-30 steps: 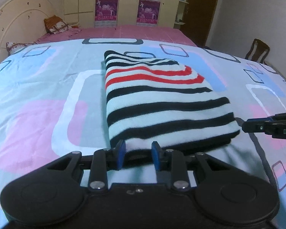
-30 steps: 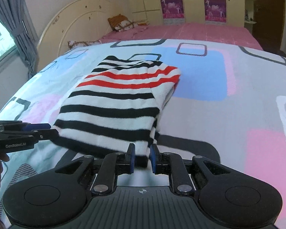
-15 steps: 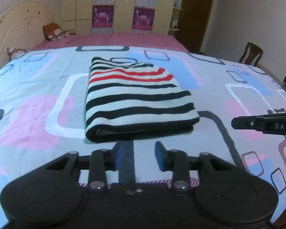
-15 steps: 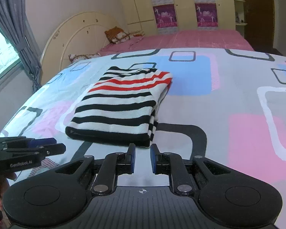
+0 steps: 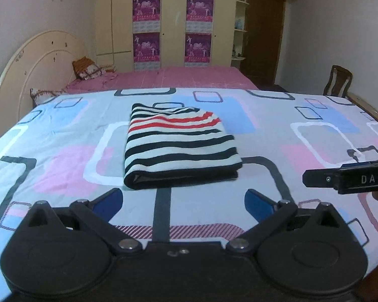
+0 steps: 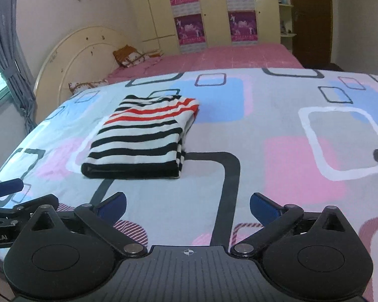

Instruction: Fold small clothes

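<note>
A small striped garment [image 5: 179, 146] in white, black and red lies folded into a flat rectangle on the patterned bedsheet [image 5: 277, 136]. In the right wrist view the same garment [image 6: 143, 136] sits left of centre. My left gripper [image 5: 184, 201] hangs above the sheet short of the garment's near edge, its jaws opening wide with nothing between them. My right gripper [image 6: 187, 205] also hovers short of the garment, off its near right corner, jaws opening wide and empty. Each gripper shows at the edge of the other's view: right gripper [image 5: 345, 177], left gripper [image 6: 12, 201].
A cream headboard [image 5: 32, 60] and pillows [image 5: 88, 69] lie at the far left, with a pink bed [image 5: 179, 78] behind. Wardrobes with posters [image 5: 171, 27] line the back wall. A wooden chair [image 5: 337, 81] stands at the right. A curtained window [image 6: 0, 70] is on the left.
Both grippers let go of the garment's near edge, drew back and rose, and their jaws spread wide. The garment now lies flat and farther away.
</note>
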Motion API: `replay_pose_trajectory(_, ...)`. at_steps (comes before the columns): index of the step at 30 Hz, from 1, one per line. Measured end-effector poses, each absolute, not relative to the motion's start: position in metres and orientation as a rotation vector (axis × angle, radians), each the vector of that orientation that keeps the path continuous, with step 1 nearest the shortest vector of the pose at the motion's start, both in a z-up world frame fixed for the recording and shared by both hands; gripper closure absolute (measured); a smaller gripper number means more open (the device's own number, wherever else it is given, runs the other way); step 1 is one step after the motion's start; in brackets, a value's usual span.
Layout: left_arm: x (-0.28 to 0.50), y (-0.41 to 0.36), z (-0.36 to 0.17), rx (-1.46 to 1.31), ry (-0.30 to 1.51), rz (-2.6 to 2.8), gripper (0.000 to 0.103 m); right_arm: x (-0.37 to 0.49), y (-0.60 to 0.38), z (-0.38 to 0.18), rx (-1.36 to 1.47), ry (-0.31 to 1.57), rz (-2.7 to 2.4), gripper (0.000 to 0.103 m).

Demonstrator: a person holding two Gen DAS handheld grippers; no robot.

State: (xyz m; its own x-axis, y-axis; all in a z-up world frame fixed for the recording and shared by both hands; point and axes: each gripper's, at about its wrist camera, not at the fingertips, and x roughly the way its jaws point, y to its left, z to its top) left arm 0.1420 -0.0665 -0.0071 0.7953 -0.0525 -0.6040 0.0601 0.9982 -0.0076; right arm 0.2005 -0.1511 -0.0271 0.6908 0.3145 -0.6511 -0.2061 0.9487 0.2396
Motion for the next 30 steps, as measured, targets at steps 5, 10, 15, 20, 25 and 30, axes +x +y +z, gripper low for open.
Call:
replay_pose_trajectory(5, 0.117, -0.075, 0.008, 0.019, 0.61, -0.064, 0.0, 0.163, -0.152, -0.005, 0.126, 0.703, 0.273, 0.0)
replay_pose_trajectory(10, 0.093, -0.079, 0.02, 0.02, 0.578, -0.058, 0.0, 0.134, -0.157, 0.012, 0.118, 0.67, 0.262, 0.0)
replay_pose_trajectory(15, 0.067, -0.076, 0.032, 0.008, 0.552, -0.05, 0.0, 0.108, -0.159, 0.024, 0.116, 0.652, 0.26, 0.0)
replay_pose_trajectory(20, 0.055, -0.072, 0.038, 0.0, 0.544, -0.043, 0.0, 0.089, -0.157, 0.033, 0.113, 0.633, 0.26, 0.0)
replay_pose_trajectory(25, 0.053, -0.068, 0.041, -0.018, 0.532, -0.034, 0.0, 0.084, -0.156, 0.035, 0.123, 0.624, 0.257, 0.0)
replay_pose_trajectory(30, 0.051, -0.068, 0.042, -0.012, 0.523, -0.043, 0.0, 0.083, -0.157, 0.036, 0.124, 0.619, 0.252, 0.0)
